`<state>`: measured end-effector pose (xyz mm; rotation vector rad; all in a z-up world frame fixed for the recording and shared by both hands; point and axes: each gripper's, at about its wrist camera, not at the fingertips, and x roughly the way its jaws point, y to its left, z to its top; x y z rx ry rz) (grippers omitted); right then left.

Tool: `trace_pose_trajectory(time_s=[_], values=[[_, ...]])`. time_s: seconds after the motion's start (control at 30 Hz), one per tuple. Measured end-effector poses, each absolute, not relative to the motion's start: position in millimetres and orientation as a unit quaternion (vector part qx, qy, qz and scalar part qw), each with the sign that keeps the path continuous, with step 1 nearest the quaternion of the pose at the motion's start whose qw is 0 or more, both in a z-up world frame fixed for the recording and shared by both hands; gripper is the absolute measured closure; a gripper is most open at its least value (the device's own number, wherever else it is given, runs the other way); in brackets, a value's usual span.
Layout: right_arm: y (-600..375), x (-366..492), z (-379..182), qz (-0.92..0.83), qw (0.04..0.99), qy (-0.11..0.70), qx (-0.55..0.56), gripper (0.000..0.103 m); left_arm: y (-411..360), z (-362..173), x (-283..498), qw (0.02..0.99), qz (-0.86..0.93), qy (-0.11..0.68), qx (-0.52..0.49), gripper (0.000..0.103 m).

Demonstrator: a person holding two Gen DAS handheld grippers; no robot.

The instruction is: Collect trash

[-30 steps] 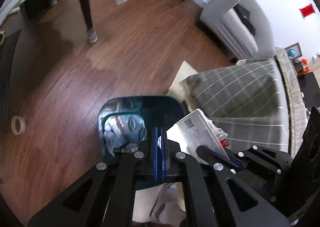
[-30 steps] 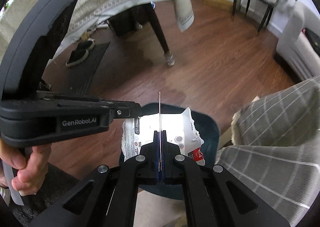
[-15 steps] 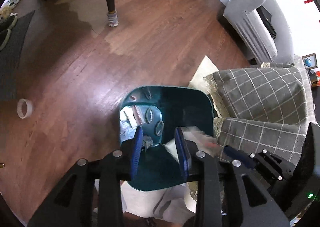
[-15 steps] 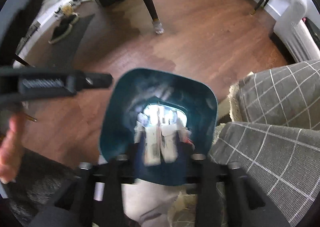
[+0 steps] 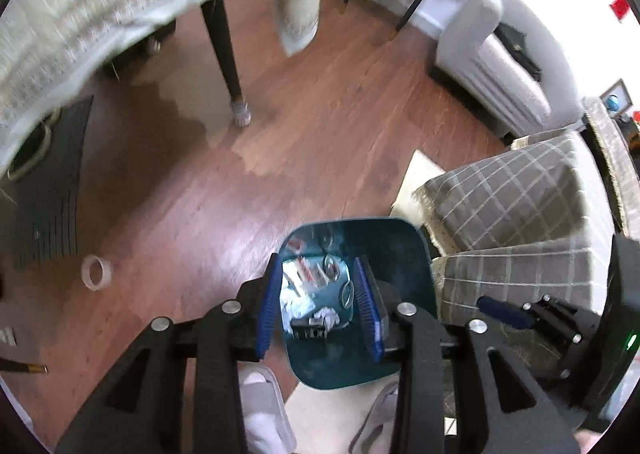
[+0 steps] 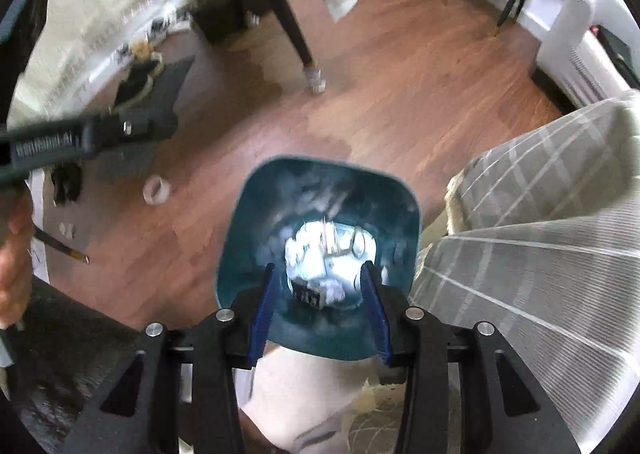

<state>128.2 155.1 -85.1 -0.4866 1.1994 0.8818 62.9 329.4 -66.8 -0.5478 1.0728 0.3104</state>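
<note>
Both grippers hang over the teal bin (image 6: 320, 214), pointing steeply down into it. The left gripper (image 5: 318, 304) has its blue-padded jaws partly apart with nothing between them, and they have just been opening. The right gripper (image 6: 320, 308) has also just opened, and its jaws stand at a similar part-open gap, also empty. The release step looks finished: the trash (image 6: 324, 262) lies at the bottom of the bin, directly below both grippers.

Judging from this, the next move calls for lifting both grippers clear of the bin's rim and seeking more litter on the floor (image 5: 320, 142). The likeliest candidate is the tape roll (image 5: 96, 272), which lies to the left of the bin and well apart from it. It would want a wider opening or a pinch across its thin wall.

The bin is smooth, glossy plastic, a rounded square at the mouth that narrows toward the base. Its contents are crumpled white paper and printed wrappers, with 1 small dark box among them; finer detail is blurred. The tape roll is a pale, translucent ring. Just right of the bin sit grey cushions (image 5: 508, 198) of soft woven fabric crossed by white lines. The floor is reddish-brown wood plank with a mild sheen. Beyond the bin stands a dark, tapered table leg (image 5: 226, 50) under a cream embroidered cloth (image 5: 120, 2).
</note>
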Motion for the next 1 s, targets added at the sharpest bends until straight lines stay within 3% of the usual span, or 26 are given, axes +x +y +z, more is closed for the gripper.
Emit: trace_pose_trajectory(time_s=[0.1, 0.23, 0.47, 0.53, 0.57, 0.63, 0.83, 1.0], values=[[143.4, 118.0, -56.5, 0.4, 0.733, 0.507, -0.211, 0.059, 320.8, -45.7, 48.7, 0.831, 0.128, 0.478, -0.255, 0.055], [119.3, 102.6, -20.6, 0.402, 0.77, 0.46, -0.184, 0.043, 302.6, -14.3, 21.4, 0.864, 0.125, 0.429, -0.231, 0.043], [67.5, 85.2, 24.1, 0.372, 0.832, 0.383, -0.153, 0.038, 252.0, 36.1, -22.6, 0.92, 0.127, 0.341, -0.145, 0.017], [49.3, 80.1, 33.7, 0.353, 0.85, 0.36, -0.151, 0.025, 239.7, 45.7, -31.5, 0.929, 0.128, 0.323, -0.127, 0.012], [39.9, 76.4, 39.6, 0.345, 0.858, 0.351, -0.146, 0.023, 231.6, 52.0, -35.8, 0.934, 0.126, 0.315, -0.115, 0.009], [19.3, 67.6, 54.8, 0.339, 0.87, 0.336, -0.125, 0.015, 217.0, 62.3, -41.5, 0.939, 0.125, 0.308, -0.092, 0.008], [-47.1, 40.2, 97.1, 0.273, 0.912, 0.281, -0.12, 0.005, 189.9, 84.3, -56.2, 0.948, 0.118, 0.288, -0.07, 0.005], [-112.5, 32.3, 111.5, 0.214, 0.932, 0.282, -0.079, 0.004, 169.2, 91.1, -63.8, 0.956, 0.098, 0.269, -0.066, 0.005]])
